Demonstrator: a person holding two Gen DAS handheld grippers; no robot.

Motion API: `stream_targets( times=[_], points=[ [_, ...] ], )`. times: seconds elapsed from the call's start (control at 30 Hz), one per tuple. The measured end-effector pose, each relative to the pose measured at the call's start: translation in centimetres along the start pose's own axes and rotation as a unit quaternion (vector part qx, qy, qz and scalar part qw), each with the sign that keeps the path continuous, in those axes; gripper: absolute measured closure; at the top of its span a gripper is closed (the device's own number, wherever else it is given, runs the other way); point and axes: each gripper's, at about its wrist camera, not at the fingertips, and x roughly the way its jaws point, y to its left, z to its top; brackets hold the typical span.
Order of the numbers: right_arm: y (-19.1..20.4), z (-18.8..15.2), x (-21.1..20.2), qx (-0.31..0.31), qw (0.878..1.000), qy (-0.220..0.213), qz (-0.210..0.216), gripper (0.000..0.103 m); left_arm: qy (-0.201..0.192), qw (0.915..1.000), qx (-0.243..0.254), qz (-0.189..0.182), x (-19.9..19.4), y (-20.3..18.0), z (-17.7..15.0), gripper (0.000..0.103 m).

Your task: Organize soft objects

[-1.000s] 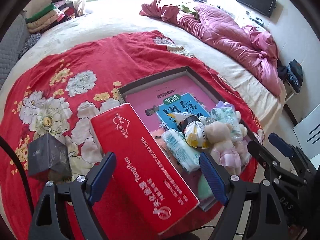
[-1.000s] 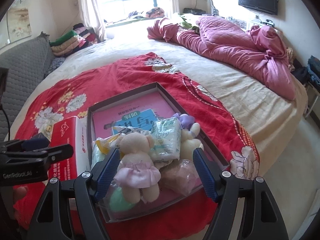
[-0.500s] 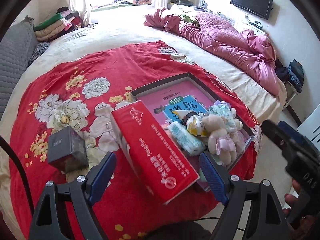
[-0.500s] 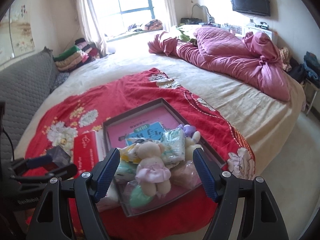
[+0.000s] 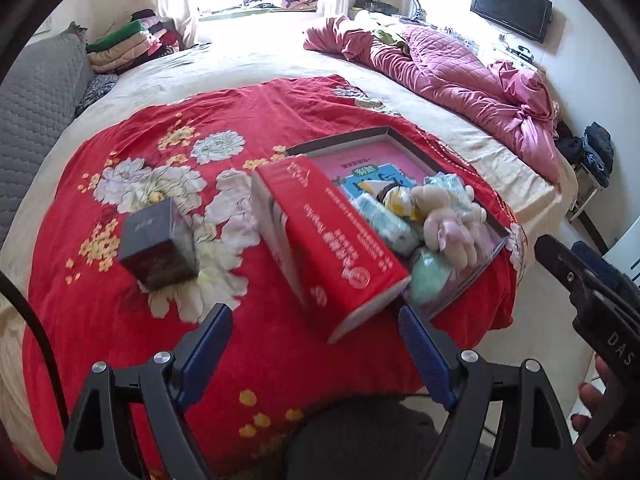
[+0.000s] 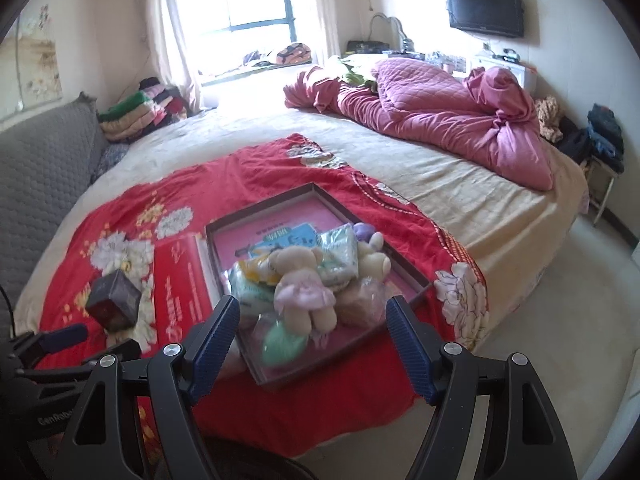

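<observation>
Nearest the lens in each wrist view are the blue-padded fingers. The left gripper (image 5: 316, 344) has its jaws spread wide with nothing between them, poised above the near hem of the red floral bedspread (image 5: 132, 320). The right gripper (image 6: 314, 336) is likewise spread wide and empty, hanging over the near edge of the shallow dark-rimmed box (image 6: 404, 264); a hand (image 5: 596, 404) grips its body at the right edge of the left view.

Taking that box as the landmark: the soft things lie heaped in its near half, just beyond the right gripper's fingertips and roughly centred between them, untouched by the pads. On top sits a beige teddy bear in a pink dress (image 6: 304, 288); at its near side lies a mint-green soft item (image 6: 282, 344), at its right a pinkish bagged item (image 6: 362, 300), and behind it white-green wrapped packs (image 6: 340, 256) and a second, paler plush toy (image 6: 372, 260). The far half of the box shows a pink printed sheet (image 6: 256, 236) on its floor.

Leaning against the left side of the box is a long red carton (image 5: 336, 240), just ahead of the left gripper. Further left of the box stands a small dark cube-shaped box (image 5: 158, 244) on the bedspread. Well beyond the box lies a crumpled pink quilt (image 6: 452, 120), and beyond that a wall-mounted television (image 6: 484, 10).
</observation>
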Motion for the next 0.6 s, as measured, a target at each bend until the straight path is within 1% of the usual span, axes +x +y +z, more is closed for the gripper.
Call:
stream_targets(
  times=[0.1, 0.33, 0.6],
  points=[
    [0.2, -0.8, -0.9, -0.003, 1.0, -0.009, -0.005, 0.026, -0.004, 1.0, -0.005, 0.007, -0.6, 0.4, -0.7, 0.019],
    [1.0, -2.6, -2.6, -0.01, 1.0, -0.01, -0.002, 0.026, -0.014, 0.9998, -0.011, 0.013, -2.0, 1.1, -1.9, 0.019],
    [1.2, -3.5, -3.9, -0.018, 0.999, -0.02, -0.022, 0.026, -0.018, 0.9998, -0.008, 0.002, -2.5, 0.8, -3.0, 0.019]
  ],
)
